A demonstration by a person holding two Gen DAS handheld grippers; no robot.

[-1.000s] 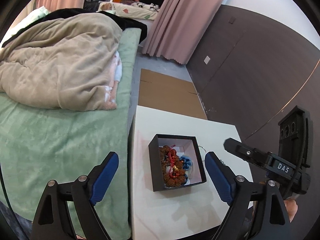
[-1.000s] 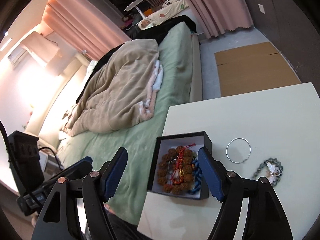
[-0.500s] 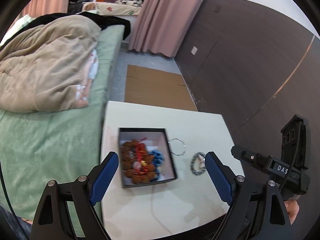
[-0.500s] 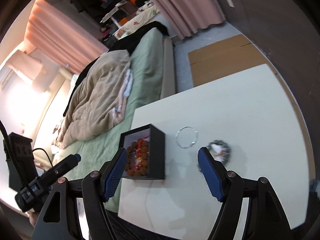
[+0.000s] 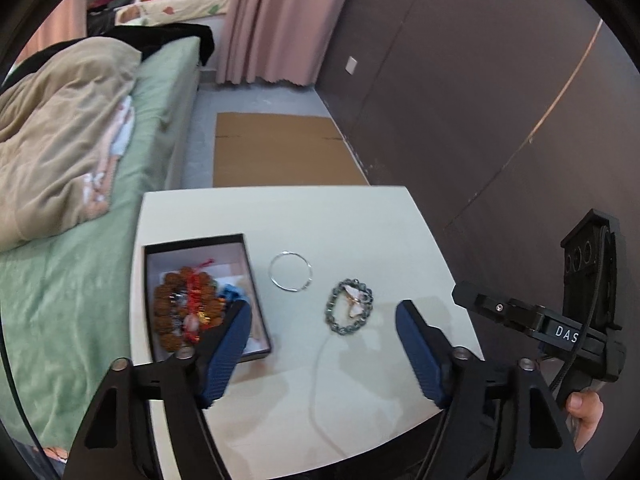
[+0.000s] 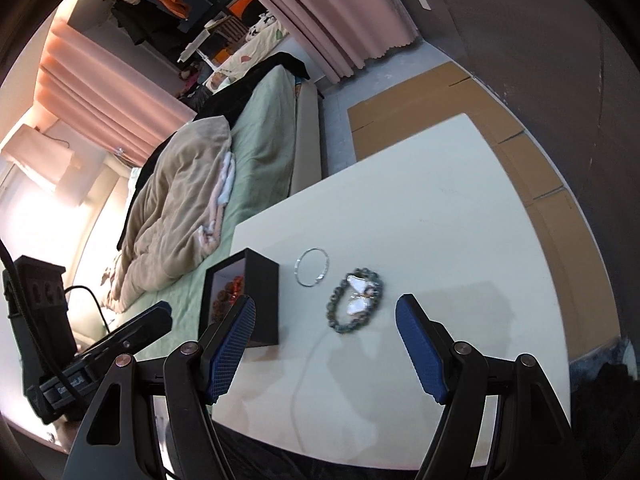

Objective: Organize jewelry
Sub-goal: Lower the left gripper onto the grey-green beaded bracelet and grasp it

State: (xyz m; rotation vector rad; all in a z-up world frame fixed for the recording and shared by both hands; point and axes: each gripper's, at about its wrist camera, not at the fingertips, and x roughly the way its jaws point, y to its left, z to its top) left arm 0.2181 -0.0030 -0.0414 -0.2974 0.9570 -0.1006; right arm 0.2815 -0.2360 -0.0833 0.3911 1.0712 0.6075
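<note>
Green bed, pink curtains, dark wall.

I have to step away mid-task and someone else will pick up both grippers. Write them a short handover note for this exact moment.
Left gripper: open, nothing between the jaws, which have just been closing a little.
Right gripper: open, empty.
Both hover over the near part of the white table, pointing down at the loose jewelry.
Black box, at the table's bed-side edge: already holds a brown bead bracelet with red cord, and something blue beside it.
On the table beside the box: silver bangle, then a grey-green bead bracelet with a pale butterfly charm.
Left to do: put the bangle and the grey-green bracelet in the box.
</note>
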